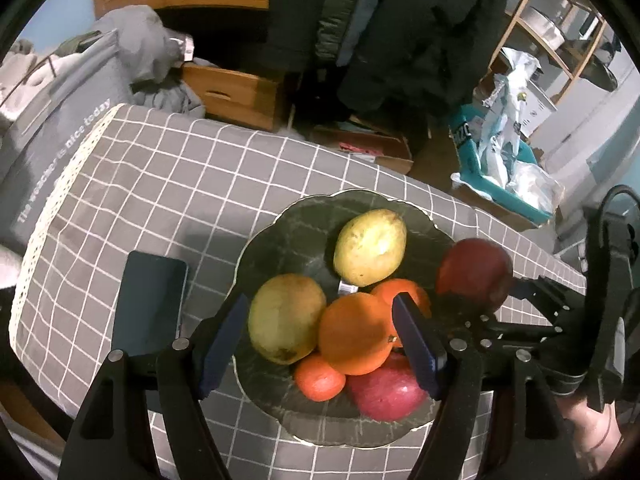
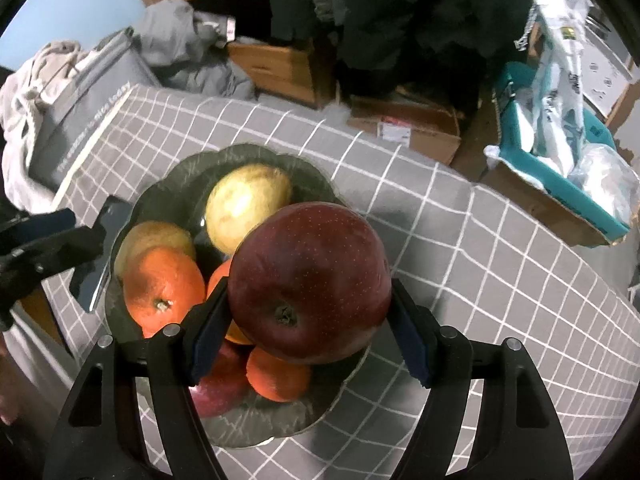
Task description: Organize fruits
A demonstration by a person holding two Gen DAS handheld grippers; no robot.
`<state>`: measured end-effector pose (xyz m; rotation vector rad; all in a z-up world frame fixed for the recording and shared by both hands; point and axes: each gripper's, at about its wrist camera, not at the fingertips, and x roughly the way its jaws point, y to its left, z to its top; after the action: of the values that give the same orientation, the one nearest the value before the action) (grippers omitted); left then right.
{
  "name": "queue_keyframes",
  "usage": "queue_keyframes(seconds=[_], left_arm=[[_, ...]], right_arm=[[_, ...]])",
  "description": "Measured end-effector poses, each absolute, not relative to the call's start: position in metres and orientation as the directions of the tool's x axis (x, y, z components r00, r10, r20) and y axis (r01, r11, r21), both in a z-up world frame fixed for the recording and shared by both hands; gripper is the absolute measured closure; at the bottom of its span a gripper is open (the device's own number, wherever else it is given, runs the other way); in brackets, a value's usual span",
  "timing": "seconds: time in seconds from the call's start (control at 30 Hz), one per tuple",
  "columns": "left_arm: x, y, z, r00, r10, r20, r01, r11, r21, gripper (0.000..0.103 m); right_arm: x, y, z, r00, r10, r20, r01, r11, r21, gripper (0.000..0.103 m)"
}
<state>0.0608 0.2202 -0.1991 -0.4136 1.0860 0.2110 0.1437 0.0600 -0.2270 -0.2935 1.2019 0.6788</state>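
A dark scalloped plate (image 1: 280, 220) on the grey checked tablecloth holds two yellow-green pears (image 1: 370, 246), oranges (image 1: 354, 334), a small tangerine (image 1: 320, 378) and a red apple (image 1: 386, 390). My left gripper (image 1: 320, 344) is open and empty, hovering above the plate's near side. My right gripper (image 2: 310, 320) is shut on a dark red apple (image 2: 310, 280) and holds it above the plate's right part (image 2: 160, 184). That apple also shows in the left wrist view (image 1: 474, 272), at the plate's right rim.
A dark phone (image 1: 150, 300) lies on the cloth left of the plate. Beyond the table's far edge are cardboard boxes (image 1: 376, 148), a teal box with plastic bags (image 1: 500, 168), hanging coats and a grey bag (image 1: 52, 136).
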Motion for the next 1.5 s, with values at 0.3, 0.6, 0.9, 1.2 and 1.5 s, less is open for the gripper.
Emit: queue_keyframes(seconds=[0.3, 0.6, 0.9, 1.2, 1.5], left_arm=[[0.054, 0.221, -0.197, 0.455, -0.020, -0.890, -0.382, 0.899, -0.215, 0.019], [0.042, 0.213, -0.174, 0.500, 0.004, -0.866, -0.367, 0.907, -0.208, 0.016], [0.026, 0.200, -0.134, 0.583, 0.049, -0.811, -0.337, 0.923, -0.187, 0.014], [0.006, 0.184, -0.085, 0.686, 0.119, -0.717, -0.310, 0.940, -0.142, 0.003], [-0.007, 0.168, -0.048, 0.734, 0.184, -0.654, -0.312, 0.946, -0.084, 0.001]], right_arm=[[0.141, 0.058, -0.216, 0.234, 0.345, -0.909, -0.638, 0.760, 0.125, 0.019], [0.138, 0.044, -0.182, 0.287, 0.387, -0.876, -0.611, 0.779, 0.144, 0.019], [0.122, 0.023, -0.122, 0.431, 0.391, -0.814, -0.581, 0.810, 0.081, 0.019], [0.101, -0.006, -0.065, 0.539, 0.400, -0.741, -0.552, 0.832, 0.047, 0.019], [0.076, -0.035, -0.022, 0.627, 0.403, -0.667, -0.527, 0.850, 0.018, 0.019]])
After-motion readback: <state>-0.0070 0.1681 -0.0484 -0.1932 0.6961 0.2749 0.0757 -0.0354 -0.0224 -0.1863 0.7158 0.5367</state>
